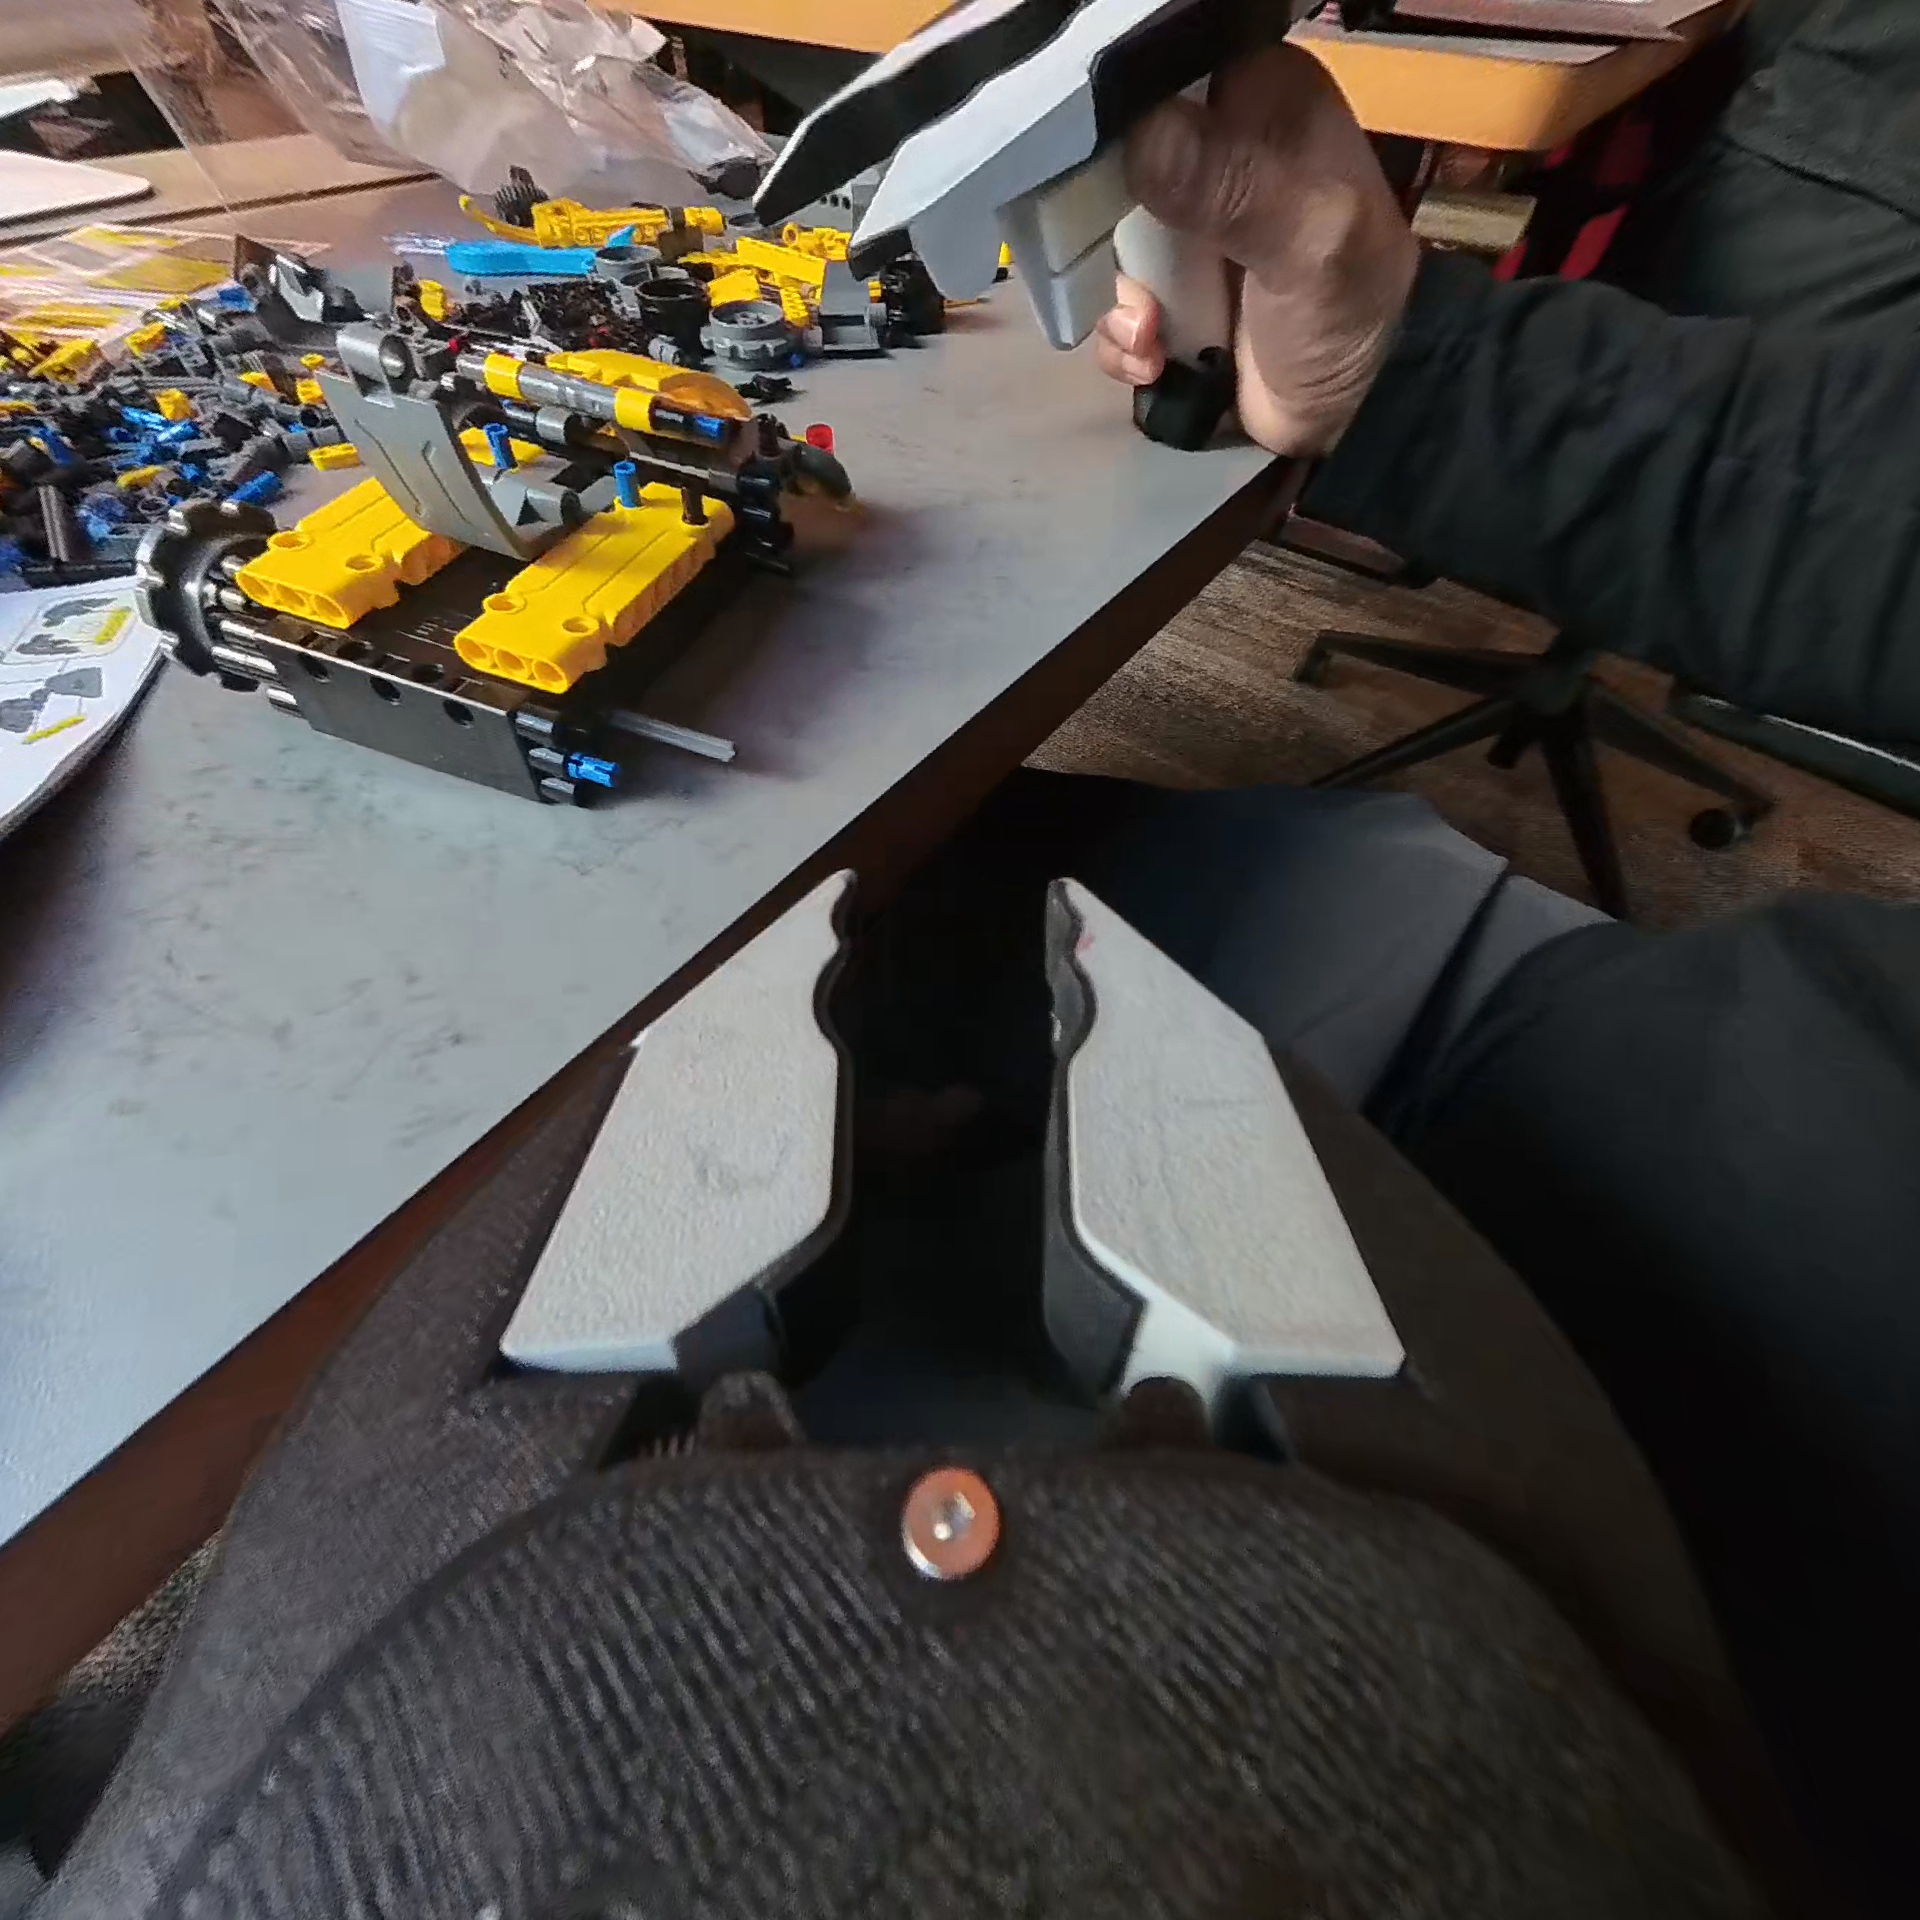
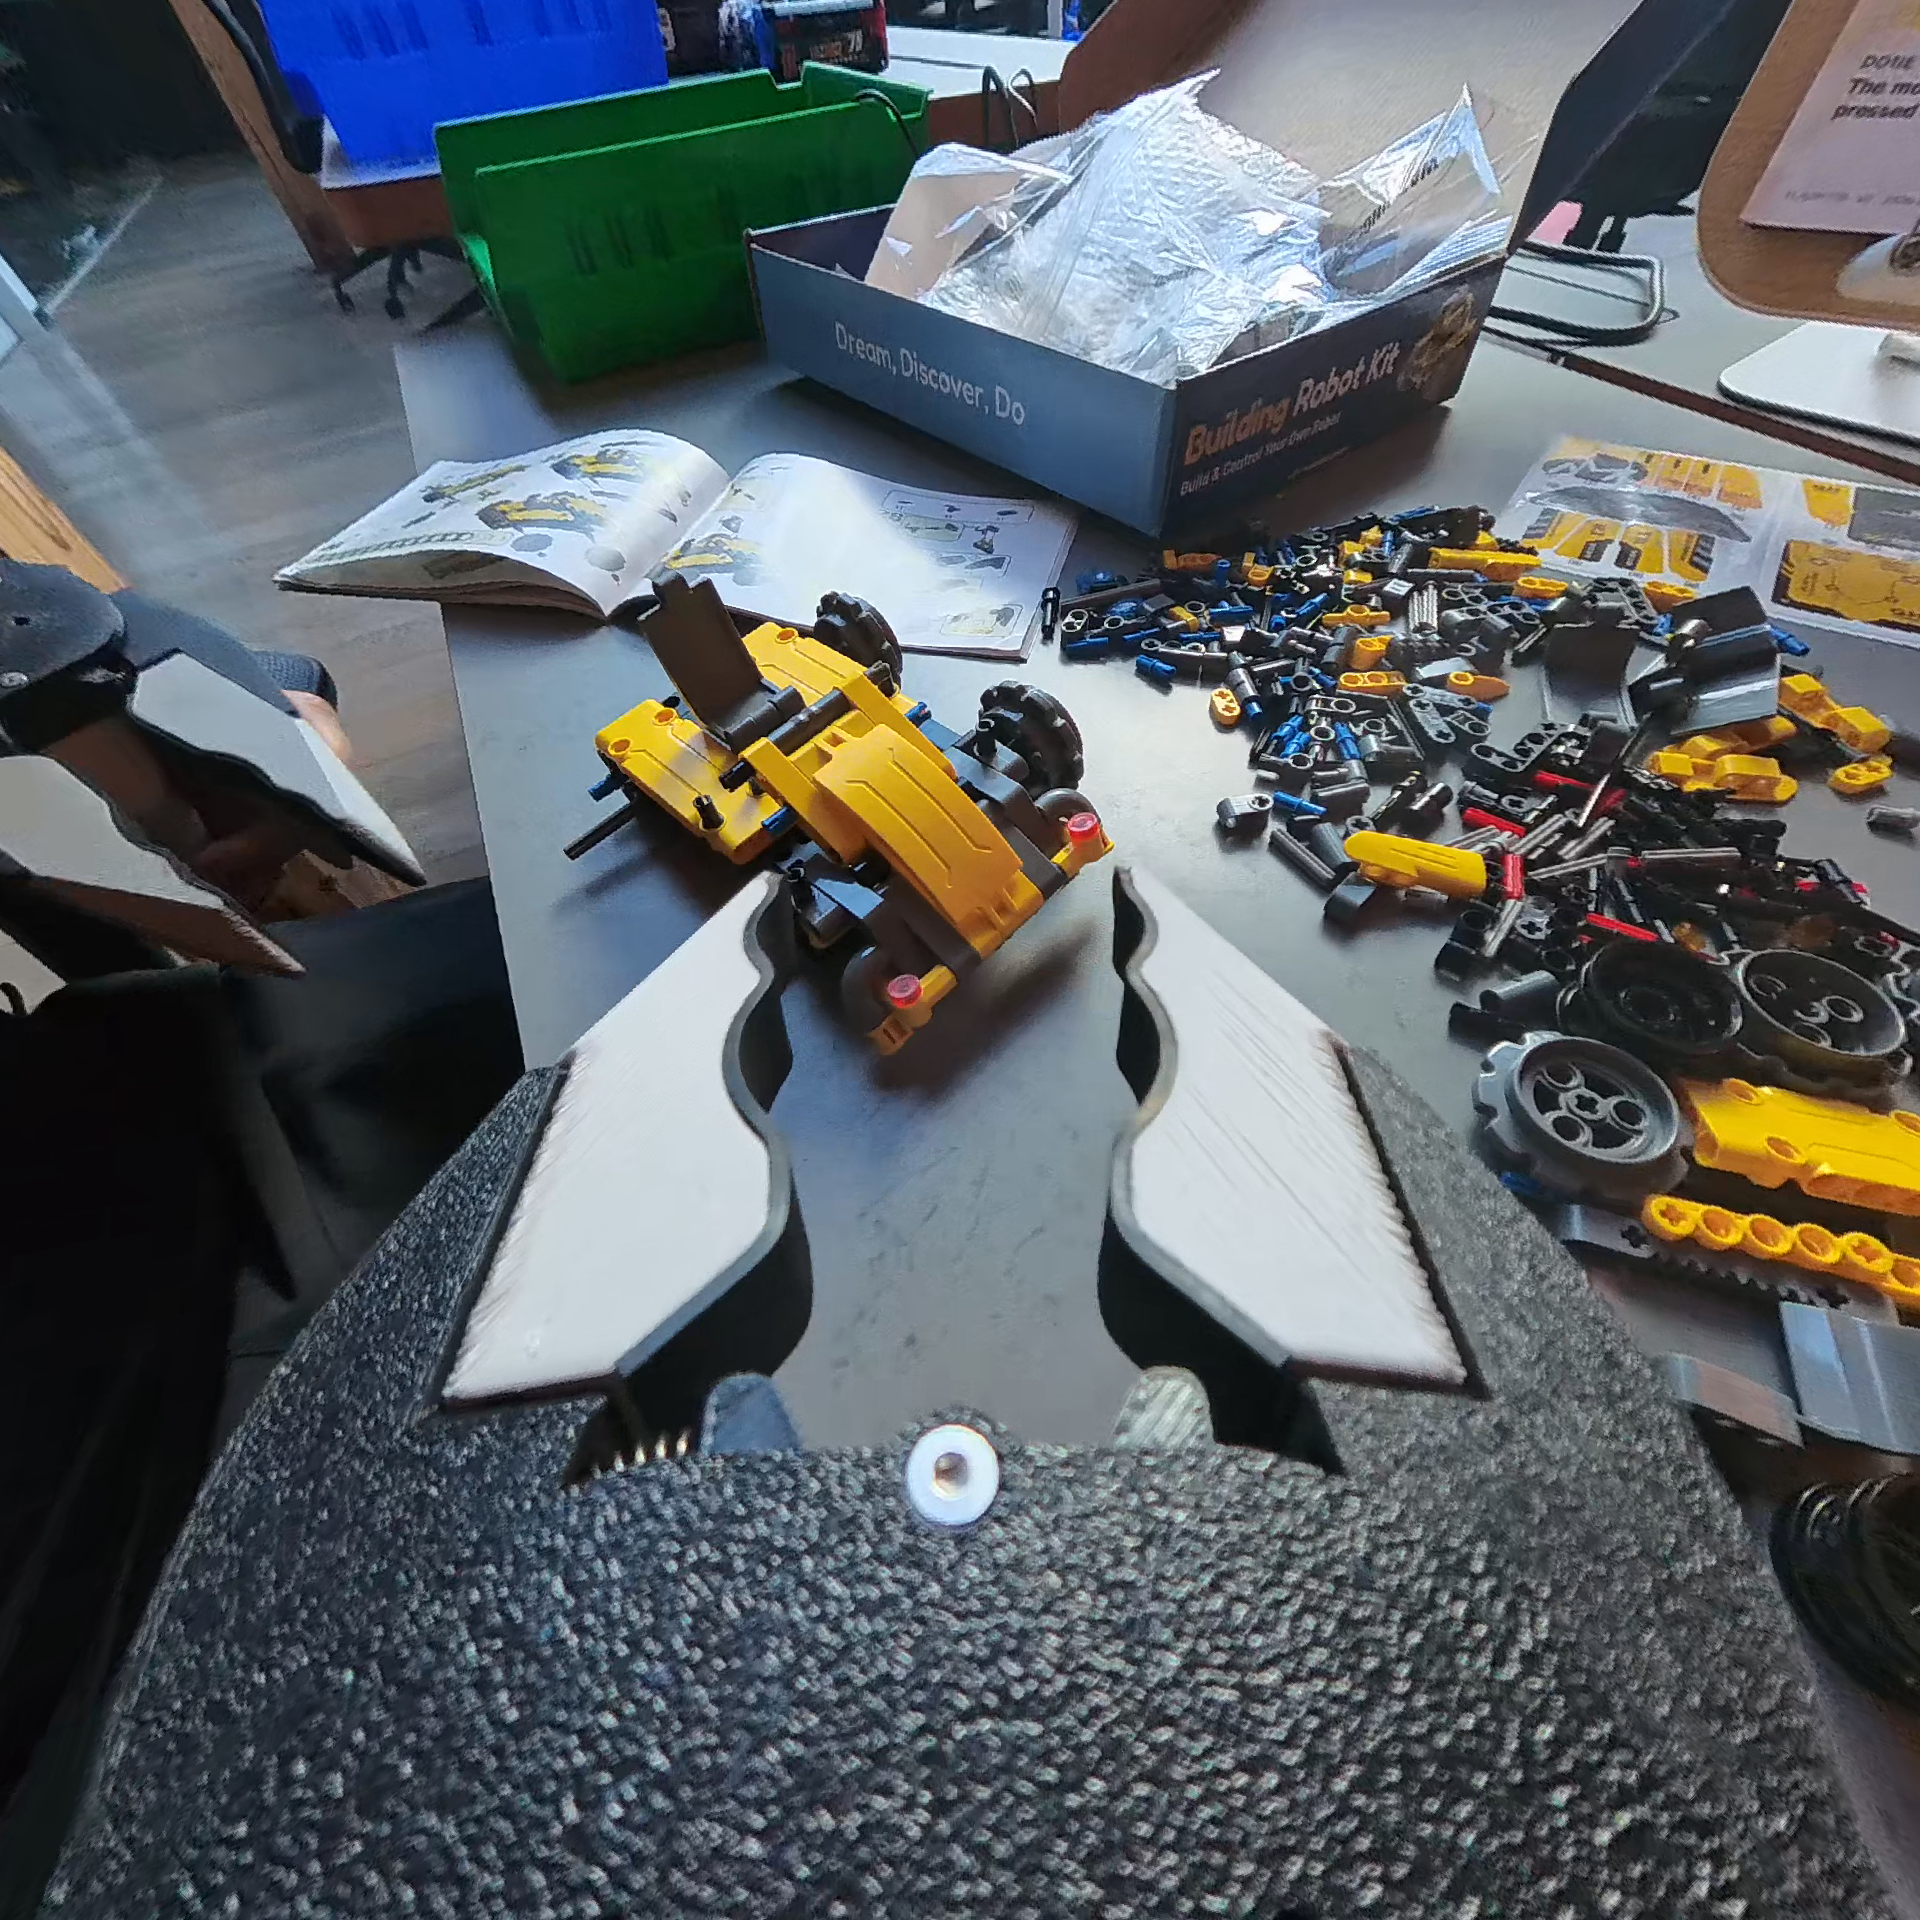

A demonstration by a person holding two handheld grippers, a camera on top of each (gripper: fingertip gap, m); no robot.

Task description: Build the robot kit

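A part-built yellow and black brick vehicle [image 2: 852,790] lies on the grey table [image 2: 935,1195]; it also shows in the left wrist view [image 1: 468,561]. My right gripper [image 2: 948,894] is open and empty, and hovers just above the table with its fingertips either side of the vehicle's near end, not touching it. In the left wrist view it [image 1: 821,234] hangs over the loose parts, held by a hand [image 1: 1247,260]. My left gripper [image 1: 951,904] is open and empty. It is off the table's near edge, over a person's lap, and also shows in the right wrist view [image 2: 353,925].
A pile of loose yellow, black and blue parts [image 2: 1558,779] with several wheels [image 2: 1590,1112] covers the right of the table. Behind are an open booklet [image 2: 675,530], a blue box [image 2: 1122,343] of plastic bags, a green bin [image 2: 665,208] and sticker sheets [image 2: 1714,530].
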